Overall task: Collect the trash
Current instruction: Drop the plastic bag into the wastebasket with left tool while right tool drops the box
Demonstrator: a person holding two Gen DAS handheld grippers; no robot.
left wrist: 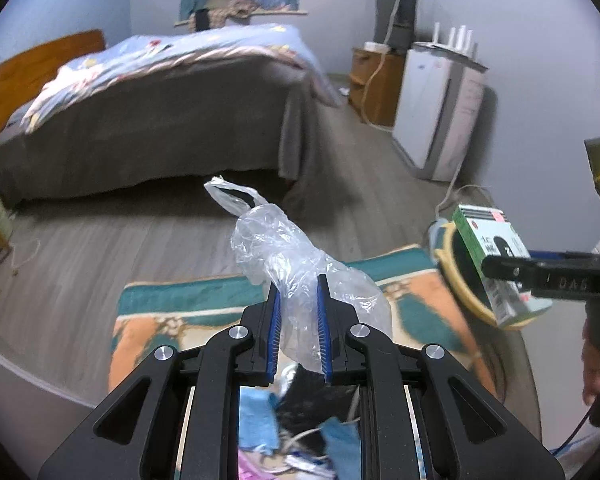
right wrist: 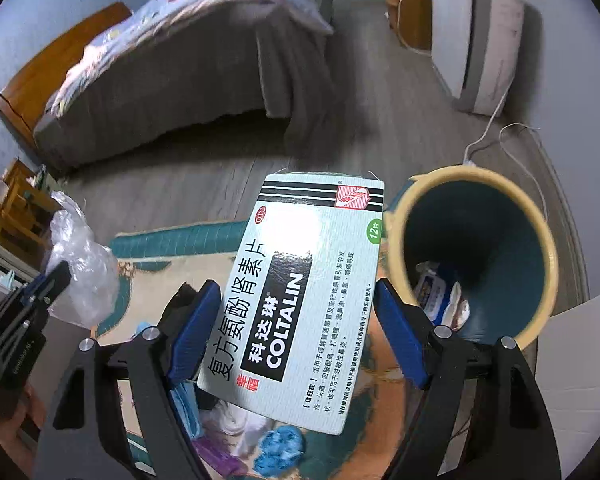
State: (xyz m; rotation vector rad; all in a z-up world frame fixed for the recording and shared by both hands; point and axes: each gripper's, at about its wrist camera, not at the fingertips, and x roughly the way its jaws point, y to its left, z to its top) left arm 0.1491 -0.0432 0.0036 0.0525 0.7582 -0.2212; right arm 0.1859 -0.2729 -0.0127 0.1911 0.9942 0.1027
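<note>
Plastic bag: thin, clear, crinkled. Medicine box: glossy printed cardboard. Floor: matt wood-look planks. Rug: woven cloth.

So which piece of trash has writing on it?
The box in the right gripper: flat cardboard printed with COLTALIN. The bag in the left gripper is clear, crumpled plastic with no print.

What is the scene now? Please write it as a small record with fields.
left claw: shut on crumpled clear plastic bag
right claw: shut on medicine box marked COLTALIN, jaws wide
bin: yellow rim, dark blue inside, some trash already at bottom, beside the box
floor: patterned rug on grey wood
background: bed, white appliance
</note>
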